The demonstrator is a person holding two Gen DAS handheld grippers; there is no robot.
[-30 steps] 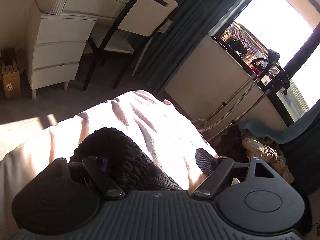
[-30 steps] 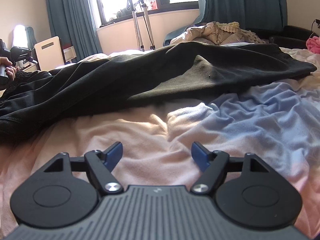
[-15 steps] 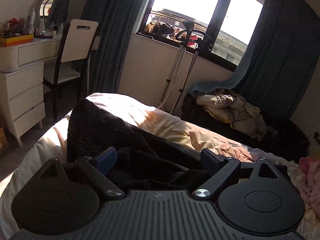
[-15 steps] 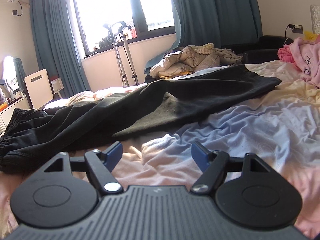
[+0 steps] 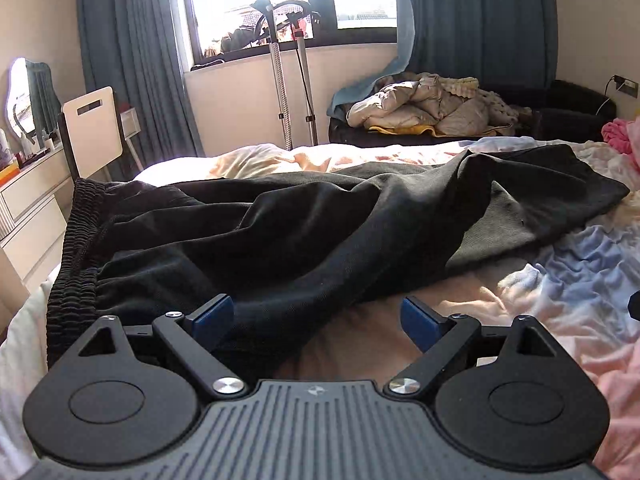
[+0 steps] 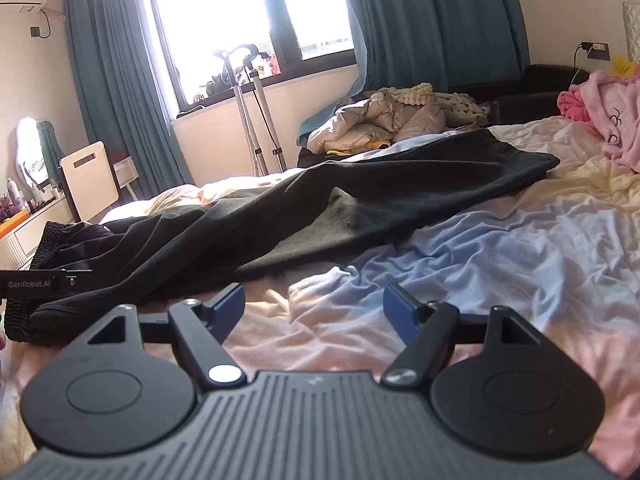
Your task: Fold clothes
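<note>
Black trousers [image 5: 304, 236] lie stretched across the bed, the ribbed waistband [image 5: 72, 264] at the left and the legs running to the right. They also show in the right wrist view [image 6: 360, 204]. My left gripper [image 5: 316, 320] is open and empty, just in front of the near edge of the trousers by the waistband end. My right gripper [image 6: 314, 306] is open and empty, over the bedsheet in front of the trousers. The left gripper's body [image 6: 40, 282] shows at the left edge of the right wrist view.
The bed [image 5: 560, 292] has a crumpled pink and blue sheet. A pink garment [image 6: 600, 120] lies at the far right. A padded jacket [image 5: 424, 108] lies on a dark sofa under the window. A white chair [image 5: 94, 132], dresser and crutches [image 5: 288, 72] stand at the left.
My left gripper has swung from the waistband and dresser side to face along the trousers, pulling back a little. My right gripper view has tilted up and shifted slightly. Both stay open.
</note>
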